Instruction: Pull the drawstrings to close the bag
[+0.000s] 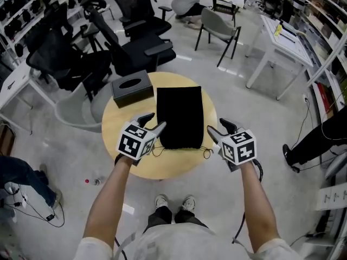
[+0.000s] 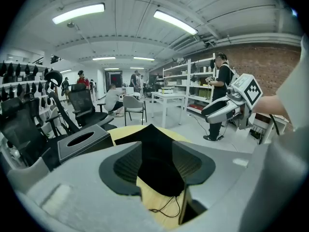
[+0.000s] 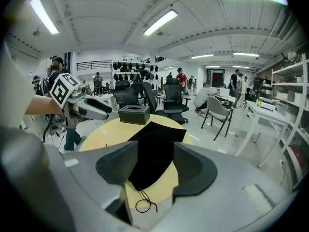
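The flat black cloth bag point(image 1: 180, 118) lies between both tongs, not yet cinched. The left gripper point(image 1: 153, 123) and right gripper point(image 1: 219, 129) hold their jaws apart, empty. The thin black drawstrings point(image 3: 144, 203) just below each are not yet grasped or pulled.

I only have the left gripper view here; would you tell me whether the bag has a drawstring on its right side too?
Observer: Yes; the right gripper view shows a cord loop lying on the table at the black bag's near corner.
Operator: Is the right gripper holding it?
Observer: No, the right gripper is open, its fingers off the cord.
Operator: Where is my gripper from above?
Observer: In the head view the left gripper is by the bag's near left corner.
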Available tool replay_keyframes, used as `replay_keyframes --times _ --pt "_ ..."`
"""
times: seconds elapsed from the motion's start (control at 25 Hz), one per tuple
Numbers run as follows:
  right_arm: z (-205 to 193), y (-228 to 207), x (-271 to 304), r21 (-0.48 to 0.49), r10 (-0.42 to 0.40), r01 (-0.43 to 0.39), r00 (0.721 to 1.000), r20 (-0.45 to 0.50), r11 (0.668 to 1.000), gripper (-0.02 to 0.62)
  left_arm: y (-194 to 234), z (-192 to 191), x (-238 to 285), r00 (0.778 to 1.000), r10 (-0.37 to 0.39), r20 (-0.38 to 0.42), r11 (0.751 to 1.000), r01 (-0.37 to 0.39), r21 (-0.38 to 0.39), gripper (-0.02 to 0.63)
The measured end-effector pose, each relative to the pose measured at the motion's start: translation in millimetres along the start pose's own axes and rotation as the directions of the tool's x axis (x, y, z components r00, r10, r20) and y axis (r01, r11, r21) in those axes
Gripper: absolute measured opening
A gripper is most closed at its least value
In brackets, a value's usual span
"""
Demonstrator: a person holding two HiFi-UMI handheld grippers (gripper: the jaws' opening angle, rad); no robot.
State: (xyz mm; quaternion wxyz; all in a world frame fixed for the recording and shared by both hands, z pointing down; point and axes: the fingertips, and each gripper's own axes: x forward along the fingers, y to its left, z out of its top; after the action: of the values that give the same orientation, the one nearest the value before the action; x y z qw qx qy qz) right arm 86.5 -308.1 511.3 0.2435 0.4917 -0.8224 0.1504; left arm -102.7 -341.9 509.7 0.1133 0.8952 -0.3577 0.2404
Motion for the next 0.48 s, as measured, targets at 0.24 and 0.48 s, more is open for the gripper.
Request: replay_keyframes --times 0.24,0.48 --pt "-18.0 1.7 8.7 -0.008 0.02 -0.02 0.999 -0.044 1.0 0.229 -10.4 -31.0 12.0 0.993 -0.058 -0.099 0.998 0.061 0.034 0.202" --pt "-40.4 7.3 17.4 -0.027 0.052 -0.055 0.993 -0.102 0.998 0.218 -20.1 -63.5 18.9 0.978 -0.094 -0.188 0.993 0.106 0.052 0.202"
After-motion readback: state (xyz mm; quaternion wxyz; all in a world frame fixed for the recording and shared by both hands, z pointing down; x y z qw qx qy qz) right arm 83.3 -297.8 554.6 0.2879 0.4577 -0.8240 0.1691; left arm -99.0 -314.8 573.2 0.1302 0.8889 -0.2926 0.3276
